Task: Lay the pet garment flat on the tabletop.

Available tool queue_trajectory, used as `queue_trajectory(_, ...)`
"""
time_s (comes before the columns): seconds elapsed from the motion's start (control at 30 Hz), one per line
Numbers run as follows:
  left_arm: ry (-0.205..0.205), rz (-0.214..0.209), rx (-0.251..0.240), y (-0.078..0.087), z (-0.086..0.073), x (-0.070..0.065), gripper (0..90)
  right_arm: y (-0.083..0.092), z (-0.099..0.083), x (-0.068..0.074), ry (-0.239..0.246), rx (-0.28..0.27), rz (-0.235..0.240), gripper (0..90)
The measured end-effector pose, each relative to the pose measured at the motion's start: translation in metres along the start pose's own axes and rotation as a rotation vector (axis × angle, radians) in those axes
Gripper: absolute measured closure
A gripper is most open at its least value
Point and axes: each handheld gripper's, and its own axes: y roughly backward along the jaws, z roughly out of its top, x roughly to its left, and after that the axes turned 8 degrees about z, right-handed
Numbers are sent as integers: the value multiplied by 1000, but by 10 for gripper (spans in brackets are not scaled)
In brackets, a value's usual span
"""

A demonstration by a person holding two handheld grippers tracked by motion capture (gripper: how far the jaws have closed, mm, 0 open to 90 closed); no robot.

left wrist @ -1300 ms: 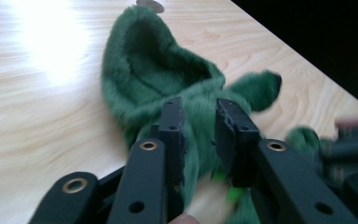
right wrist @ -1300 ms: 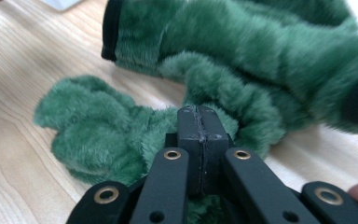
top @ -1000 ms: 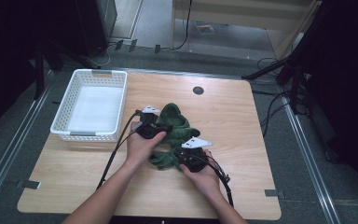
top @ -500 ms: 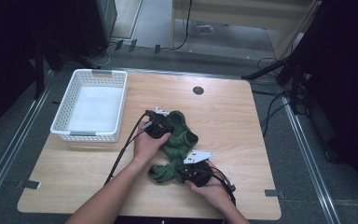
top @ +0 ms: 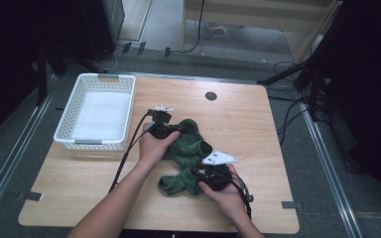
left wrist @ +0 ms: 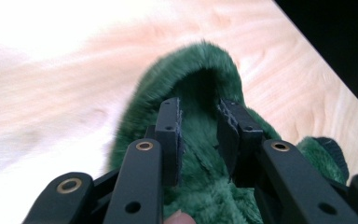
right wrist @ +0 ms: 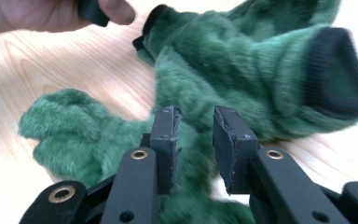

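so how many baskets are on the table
1: the white basket sits at the table's left side, left of the green fuzzy garment. Nothing large enough to hide another.

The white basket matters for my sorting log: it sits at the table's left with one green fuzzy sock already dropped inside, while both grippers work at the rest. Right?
Not quite. The white basket does sit at the table's left, but the high view shows it holds nothing. The green fuzzy socks all lie on the tabletop, where the left gripper and right gripper work at them.
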Motion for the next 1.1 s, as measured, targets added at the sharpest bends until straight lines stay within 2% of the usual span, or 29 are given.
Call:
queue_trajectory(0.1,6,16,27,-12,-1,0,729,-8,0,2,19,23,10,734)
queue_trajectory(0.13,16,21,34,-17,-1,1,747,-14,-2,3,27,55,34,751)
queue_trajectory(0.2,25,44,52,-27,0,3,765,-18,-4,4,30,73,32,762)
queue_trajectory(0.23,42,69,57,-34,3,5,805,-23,-8,3,18,112,54,771)
queue_trajectory(0.27,42,69,57,-34,3,5,844,-23,-8,3,18,112,54,771)
queue_trajectory(0.3,45,74,59,-37,5,6,844,-24,-9,3,24,108,59,774)
queue_trajectory(0.33,46,96,57,-41,11,7,900,-23,-9,3,33,112,60,775)
queue_trajectory(0.37,46,96,57,-41,11,7,900,-23,-9,3,33,112,60,775)
queue_trajectory(0.4,35,136,52,-46,18,8,900,-24,-8,2,32,117,54,770)
queue_trajectory(0.5,47,182,39,-55,30,10,900,-25,-5,-5,28,112,41,769)
queue_trajectory(0.53,47,182,39,-55,30,10,900,-26,-5,-7,24,107,30,775)
queue_trajectory(0.6,52,219,23,-61,37,11,900,-26,-5,-10,13,101,39,798)
queue_trajectory(0.63,56,259,-2,-68,43,11,900,-25,-5,-10,18,103,41,819)
queue_trajectory(0.7,64,272,-8,-71,46,11,900,-25,-6,-7,52,116,31,847)
queue_trajectory(0.77,58,315,-21,-78,53,9,900,-23,-7,-4,73,124,34,886)
queue_trajectory(0.87,45,334,-16,-81,58,9,900,-21,-8,-3,84,128,30,900)
queue_trajectory(1.0,77,363,-24,-88,67,13,900,-21,-8,-8,57,122,15,900)
queue_trajectory(1.03,86,385,-30,-90,71,14,900,-22,-7,-13,47,112,-21,900)
queue_trajectory(1.1,80,384,-34,-91,72,16,900,-23,-6,-16,37,101,-37,891)
